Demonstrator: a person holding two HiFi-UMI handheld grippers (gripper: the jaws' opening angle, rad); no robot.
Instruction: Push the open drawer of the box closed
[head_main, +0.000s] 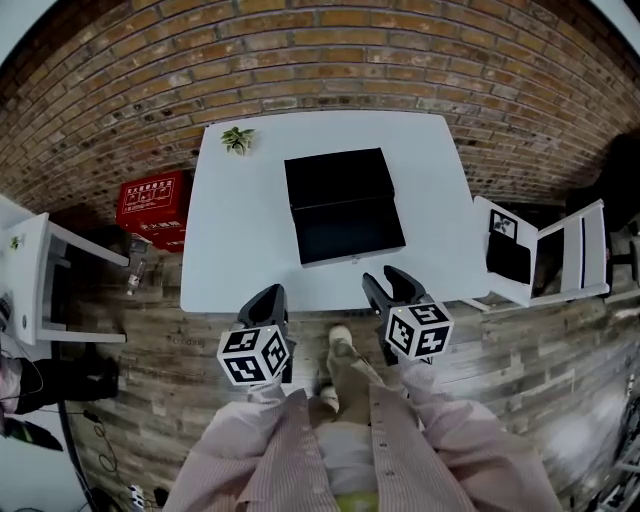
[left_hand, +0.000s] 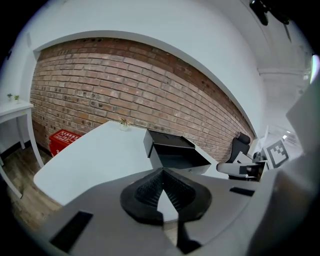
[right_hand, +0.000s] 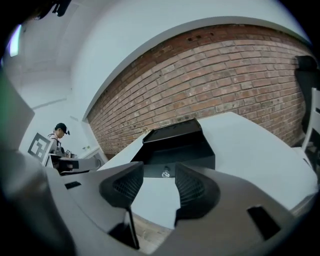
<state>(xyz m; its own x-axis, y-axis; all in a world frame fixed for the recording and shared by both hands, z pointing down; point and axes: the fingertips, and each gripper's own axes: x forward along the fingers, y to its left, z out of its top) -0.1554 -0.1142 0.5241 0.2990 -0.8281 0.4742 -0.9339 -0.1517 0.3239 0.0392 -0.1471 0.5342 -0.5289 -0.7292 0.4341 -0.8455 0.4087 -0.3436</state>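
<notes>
A black box (head_main: 336, 177) lies in the middle of the white table (head_main: 240, 240), its drawer (head_main: 350, 232) pulled out toward me. Both grippers hover over the table's near edge, short of the drawer and touching nothing. My left gripper (head_main: 268, 297) is left of the drawer's front, and its jaws meet at the tips, shut and empty (left_hand: 161, 171). My right gripper (head_main: 392, 280) is just right of the drawer's front corner. In the right gripper view its jaws stand apart, open (right_hand: 159, 176), framing the drawer front (right_hand: 176, 169) and its small round knob (right_hand: 165, 174).
A small potted plant (head_main: 238, 139) stands at the table's far left corner. A red crate (head_main: 153, 203) sits on the floor to the left, near a white side table (head_main: 35, 262). A white chair (head_main: 545, 255) stands at the right. A brick wall runs behind.
</notes>
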